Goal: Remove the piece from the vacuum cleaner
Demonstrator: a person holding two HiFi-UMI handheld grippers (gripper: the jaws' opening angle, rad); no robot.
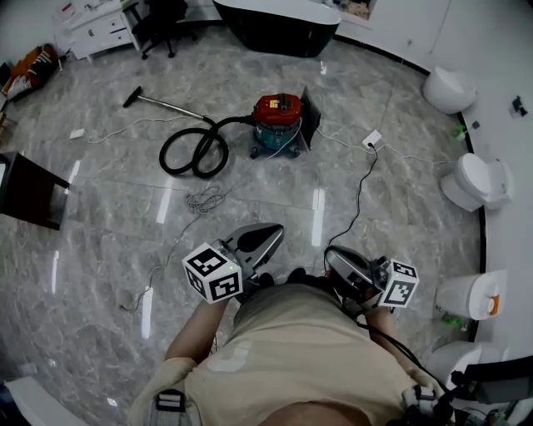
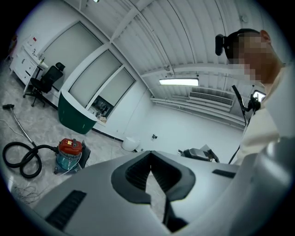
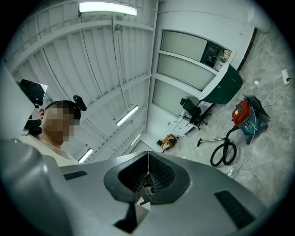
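The vacuum cleaner (image 1: pixel 277 125), a red-lidded canister on a teal body, stands on the marble floor well ahead of me. Its black hose (image 1: pixel 196 150) coils to the left and runs into a metal wand with a floor nozzle (image 1: pixel 133 96). My left gripper (image 1: pixel 260 240) and right gripper (image 1: pixel 343 265) are held close to my body, far short of the vacuum, both shut and empty. The left gripper view shows the vacuum (image 2: pixel 69 154) low at the left beyond the left gripper (image 2: pixel 150 154). In the right gripper view the vacuum (image 3: pixel 244 117) is at the right, past the right gripper (image 3: pixel 148 154).
A power strip (image 1: pixel 372 139) and its cable (image 1: pixel 360 195) lie right of the vacuum, and a tangled cord (image 1: pixel 204 200) lies before me. Toilets (image 1: pixel 475 179) line the right wall. A black bathtub (image 1: pixel 275 25) stands at the back and a dark cabinet (image 1: pixel 29 191) at the left.
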